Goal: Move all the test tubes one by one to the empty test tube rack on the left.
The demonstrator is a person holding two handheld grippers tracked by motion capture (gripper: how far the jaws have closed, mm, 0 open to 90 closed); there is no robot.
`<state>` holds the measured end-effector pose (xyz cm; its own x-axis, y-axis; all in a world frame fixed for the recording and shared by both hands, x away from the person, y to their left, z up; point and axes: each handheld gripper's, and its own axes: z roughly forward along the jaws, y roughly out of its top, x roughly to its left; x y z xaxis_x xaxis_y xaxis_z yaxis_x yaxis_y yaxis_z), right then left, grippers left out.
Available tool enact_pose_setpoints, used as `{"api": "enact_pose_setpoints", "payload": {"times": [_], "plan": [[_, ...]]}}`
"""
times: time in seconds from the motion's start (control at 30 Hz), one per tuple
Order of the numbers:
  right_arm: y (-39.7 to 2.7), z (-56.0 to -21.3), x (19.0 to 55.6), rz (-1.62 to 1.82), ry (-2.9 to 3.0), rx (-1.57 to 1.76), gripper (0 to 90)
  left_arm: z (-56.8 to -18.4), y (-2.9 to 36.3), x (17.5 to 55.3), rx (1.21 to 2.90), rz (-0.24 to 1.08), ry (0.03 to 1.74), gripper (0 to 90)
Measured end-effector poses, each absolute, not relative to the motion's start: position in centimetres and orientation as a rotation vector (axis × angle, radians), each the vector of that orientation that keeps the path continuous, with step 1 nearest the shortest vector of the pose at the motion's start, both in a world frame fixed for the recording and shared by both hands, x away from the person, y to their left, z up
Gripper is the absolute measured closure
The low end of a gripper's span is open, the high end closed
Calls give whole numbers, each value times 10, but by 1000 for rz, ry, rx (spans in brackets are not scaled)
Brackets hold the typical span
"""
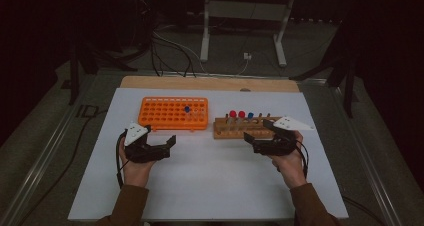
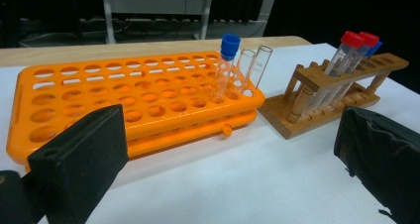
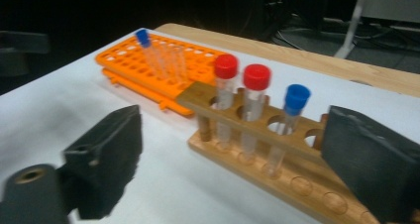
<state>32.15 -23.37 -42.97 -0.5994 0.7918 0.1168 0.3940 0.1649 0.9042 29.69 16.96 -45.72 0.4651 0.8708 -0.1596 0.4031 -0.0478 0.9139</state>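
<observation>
An orange tube rack [image 1: 173, 113] lies at the back left of the white mat. It holds a blue-capped tube [image 2: 225, 65] and two uncapped glass tubes [image 2: 246, 68] beside it. To its right stands a wooden rack [image 1: 240, 128] with two red-capped tubes [image 3: 225, 80] and one blue-capped tube [image 3: 294, 110]. My left gripper [image 1: 169, 147] hovers in front of the orange rack, its jaws wide apart with nothing between them. My right gripper [image 1: 251, 142] sits close in front of the wooden rack, open, and its pads touch no tube.
The white mat [image 1: 210, 181] covers a wooden tabletop [image 1: 200, 82]. Beyond the table, cables and a metal stand [image 1: 240, 16] sit on the dark floor. A metal rail [image 1: 45, 151] runs along the table's left side.
</observation>
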Motion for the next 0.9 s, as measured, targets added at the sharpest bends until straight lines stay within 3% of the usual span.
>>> {"api": "enact_pose_setpoints", "payload": {"times": [0.17,0.43,0.9], "plan": [[-235,-431,338,1376,2044,1145,269,-458,169,294,1653,552,1116,9],[-235,-441,362,1295,2005,1209,563,-461,169,293,1657,551,1123,9],[-224,-458,381,1287,2030,1230,737,-462,164,292,1675,561,1108,10]]}}
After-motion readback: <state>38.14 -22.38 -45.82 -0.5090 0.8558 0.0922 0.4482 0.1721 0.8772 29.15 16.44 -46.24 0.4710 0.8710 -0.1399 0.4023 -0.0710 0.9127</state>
